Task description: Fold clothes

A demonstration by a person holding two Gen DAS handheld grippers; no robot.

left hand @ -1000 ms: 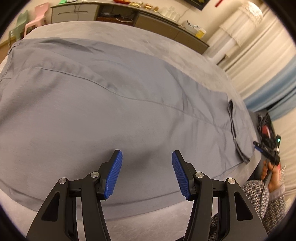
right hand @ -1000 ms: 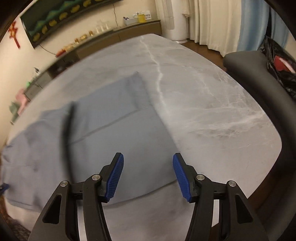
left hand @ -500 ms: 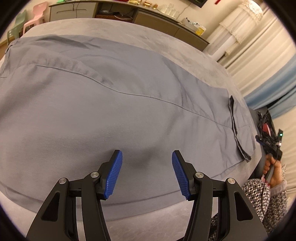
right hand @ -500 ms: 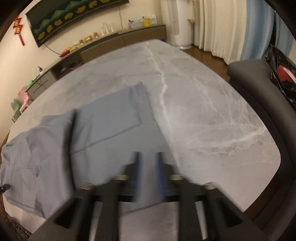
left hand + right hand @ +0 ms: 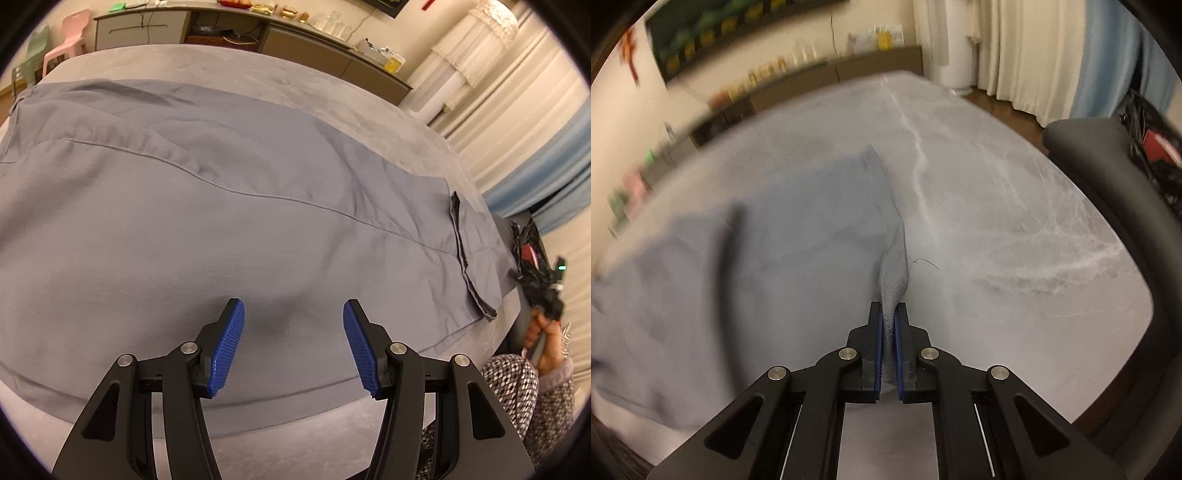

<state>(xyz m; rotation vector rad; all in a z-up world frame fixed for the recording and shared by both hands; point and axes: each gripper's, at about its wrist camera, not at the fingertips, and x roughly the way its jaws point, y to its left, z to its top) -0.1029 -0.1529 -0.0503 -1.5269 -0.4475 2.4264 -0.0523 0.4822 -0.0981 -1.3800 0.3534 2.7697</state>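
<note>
Grey garment (image 5: 229,221) lies spread flat on the grey marbled surface (image 5: 1015,221), its long axis running across the person's front from the far left corner to the right end. A long seam follows that axis. It appears to be trousers, though the type is not certain from these views. Near the right end a darker band (image 5: 465,266) crosses the cloth.

Left tongs (image 5: 293,347): spread wide, holding nothing, hovering over the near edge of the garment around its middle. The cloth lies directly ahead of and beneath the blue pads.

Right tongs (image 5: 889,350): pressed together on the right-hand edge of the garment, with a ridge of cloth lifted between the pads and rising off the surface. The right-wrist view is blurred on its left side, consistent with motion. A loose thread (image 5: 925,262) trails just beside the pinched edge. A dark chair (image 5: 1108,166) stands beyond the surface's right edge.

Judgement: the right hand alone has hold, at the right end of the long axis; the rest of the garment extends leftward from it. A fold along that axis would carry this end toward the left, and the left tongs are the nearer to the middle and near edge.
</note>
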